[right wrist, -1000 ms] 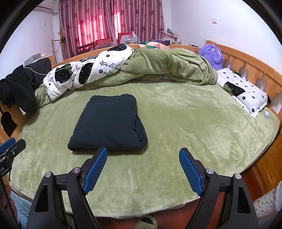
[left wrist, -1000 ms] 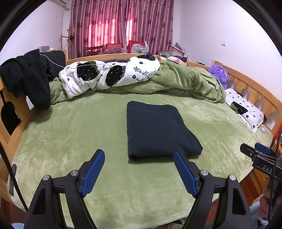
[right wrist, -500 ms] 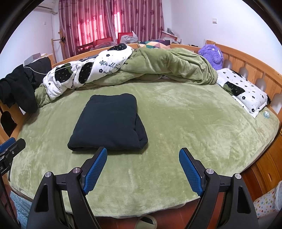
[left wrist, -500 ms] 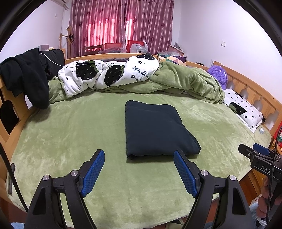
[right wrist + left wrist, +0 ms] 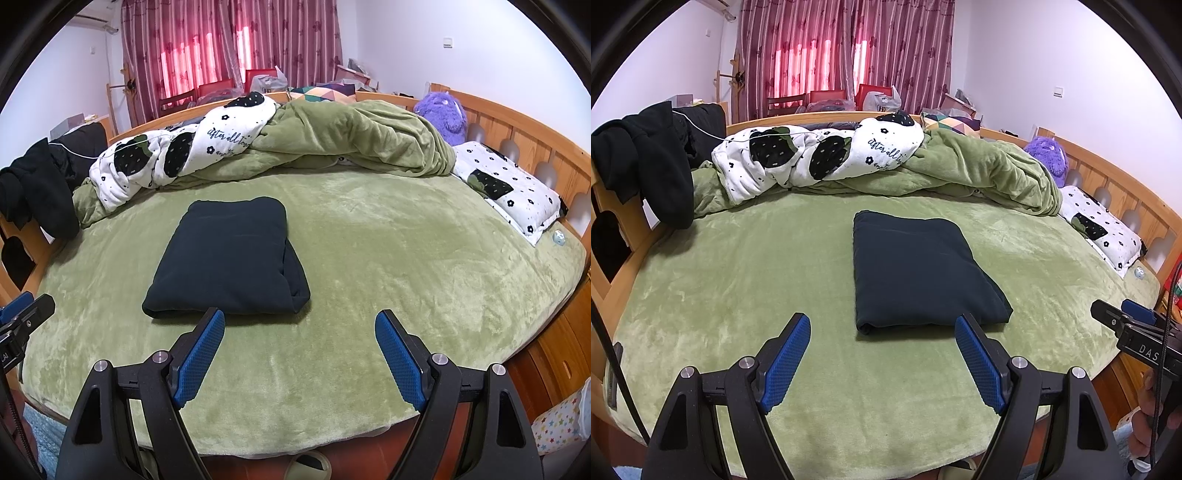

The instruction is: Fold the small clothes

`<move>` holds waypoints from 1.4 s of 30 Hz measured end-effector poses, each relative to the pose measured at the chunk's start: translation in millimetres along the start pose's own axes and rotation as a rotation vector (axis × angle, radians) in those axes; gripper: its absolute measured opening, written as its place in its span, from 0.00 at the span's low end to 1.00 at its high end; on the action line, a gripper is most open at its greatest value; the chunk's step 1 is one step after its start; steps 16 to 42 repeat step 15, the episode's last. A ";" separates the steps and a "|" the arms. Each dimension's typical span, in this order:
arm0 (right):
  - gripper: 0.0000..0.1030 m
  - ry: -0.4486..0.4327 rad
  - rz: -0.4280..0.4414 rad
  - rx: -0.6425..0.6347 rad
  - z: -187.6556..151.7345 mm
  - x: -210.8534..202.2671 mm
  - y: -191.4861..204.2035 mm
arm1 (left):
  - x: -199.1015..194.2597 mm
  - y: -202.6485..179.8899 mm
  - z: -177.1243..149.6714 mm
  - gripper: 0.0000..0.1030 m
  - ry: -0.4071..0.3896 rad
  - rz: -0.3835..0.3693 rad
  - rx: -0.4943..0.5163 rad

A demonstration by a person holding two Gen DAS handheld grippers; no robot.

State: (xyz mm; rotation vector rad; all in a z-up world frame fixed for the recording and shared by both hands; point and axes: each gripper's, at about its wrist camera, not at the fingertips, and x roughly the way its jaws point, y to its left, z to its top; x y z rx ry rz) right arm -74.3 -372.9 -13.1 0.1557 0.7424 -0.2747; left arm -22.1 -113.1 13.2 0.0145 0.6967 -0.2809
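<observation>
Left wrist view: left gripper (image 5: 882, 334) held over the near edge of the green bed cover (image 5: 738, 280), fingers spread wide, holding nothing. Folded dark garment (image 5: 916, 269) lies flat mid-bed, just beyond the fingertips, untouched. Right gripper (image 5: 1123, 314) pokes in at far right; its finger state unclear here.

Right wrist view: right gripper (image 5: 299, 330) fingers spread, empty. Folded dark garment (image 5: 232, 258) sits ahead-left, near the left fingertip (image 5: 212, 325). Rumpled green duvet (image 5: 351, 140) behind; purple plush toy (image 5: 441, 110) by the headboard.

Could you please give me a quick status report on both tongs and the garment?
Left tongs open, empty. Right tongs open, empty. Dark folded garment flat on the green bedsheet, untouched. Rumpled duvet behind it, not in the way.
</observation>
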 end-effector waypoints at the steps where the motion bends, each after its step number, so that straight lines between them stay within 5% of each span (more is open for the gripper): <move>1: 0.80 0.000 0.001 -0.001 0.0 0.0 -0.4 | 0.0 -0.7 0.1 0.77 0.000 0.001 0.000; 42: 0.80 -0.001 0.001 0.002 -0.1 0.0 -0.4 | -0.4 -2.4 0.3 0.77 -0.002 0.000 0.001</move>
